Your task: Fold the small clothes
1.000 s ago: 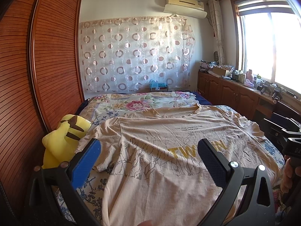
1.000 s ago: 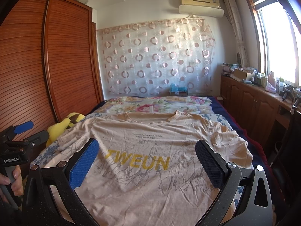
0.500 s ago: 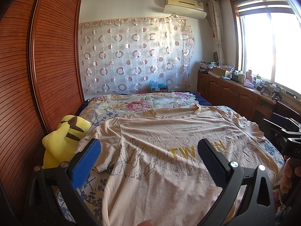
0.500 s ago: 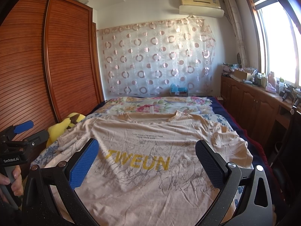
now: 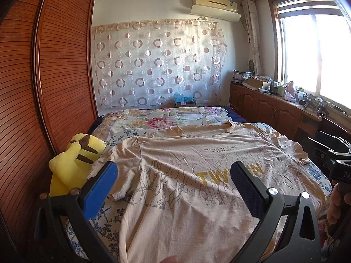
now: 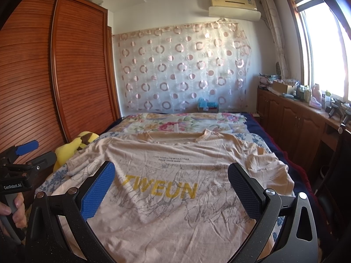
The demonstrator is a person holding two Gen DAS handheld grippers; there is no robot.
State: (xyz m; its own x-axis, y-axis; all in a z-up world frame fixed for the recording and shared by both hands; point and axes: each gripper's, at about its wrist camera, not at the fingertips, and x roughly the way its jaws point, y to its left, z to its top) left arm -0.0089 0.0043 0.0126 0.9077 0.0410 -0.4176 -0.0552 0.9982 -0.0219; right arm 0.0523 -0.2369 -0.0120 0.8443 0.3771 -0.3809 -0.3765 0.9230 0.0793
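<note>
A beige T-shirt point(image 5: 188, 175) point(image 6: 171, 175) with yellow "TWEUN" lettering lies spread face up on the bed, collar toward the far end, both sleeves rumpled. My left gripper point(image 5: 173, 179) hovers open above the shirt's lower left part, nothing between its blue pads. Over the lower middle of the shirt, my right gripper point(image 6: 171, 179) is also open and empty. The left gripper point(image 6: 20, 155) shows at the left edge of the right wrist view, held by a hand. The other gripper's body sits at the right edge of the left wrist view.
A yellow plush toy point(image 5: 72, 164) point(image 6: 74, 146) lies at the bed's left side against the wooden wardrobe point(image 5: 43, 87). A floral quilt point(image 5: 162, 120) covers the far end. Wooden cabinets point(image 6: 294, 120) with clutter run along the right under the window.
</note>
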